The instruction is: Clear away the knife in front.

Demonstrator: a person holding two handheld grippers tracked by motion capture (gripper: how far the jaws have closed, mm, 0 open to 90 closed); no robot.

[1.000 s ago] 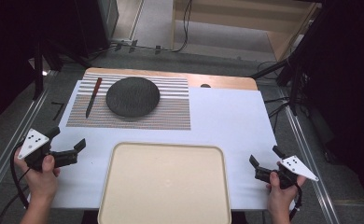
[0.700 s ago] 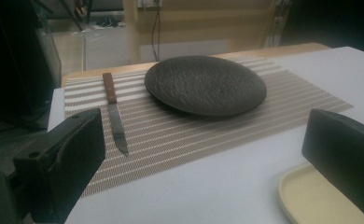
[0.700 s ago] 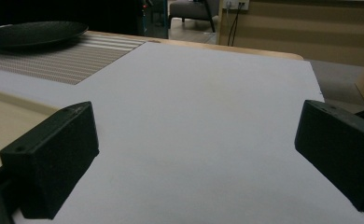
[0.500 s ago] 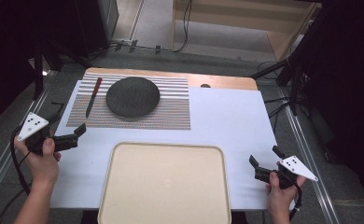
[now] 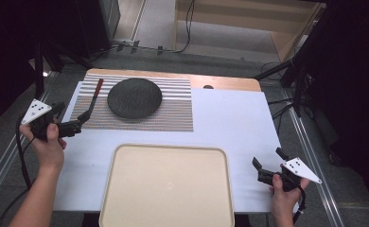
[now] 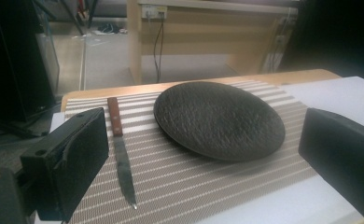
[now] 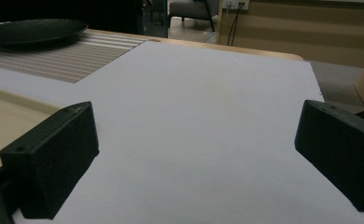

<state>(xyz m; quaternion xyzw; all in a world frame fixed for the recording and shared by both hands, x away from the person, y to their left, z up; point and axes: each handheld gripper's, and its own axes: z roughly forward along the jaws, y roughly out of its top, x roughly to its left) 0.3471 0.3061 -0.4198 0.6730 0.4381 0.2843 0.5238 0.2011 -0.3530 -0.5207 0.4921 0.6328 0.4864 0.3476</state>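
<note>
Left hand-held gripper [image 5: 81, 124] hung wide open and empty just short of the knife [image 5: 93, 100], jaws either side of its blade tip in the left gripper view. Knife [image 6: 121, 151] lay flat on the striped placemat [image 5: 173, 113], just left of the dark plate [image 5: 134, 98], apart from it. Judged light, stiff, thin and low-lying, steel blade likely slippery; the wooden handle [image 6: 114, 115] at the far end looked the better grip. Right hand-held gripper [image 5: 260, 171] sat open and empty over the white tabletop [image 5: 230, 123], right of the beige tray [image 5: 168, 189].
</note>
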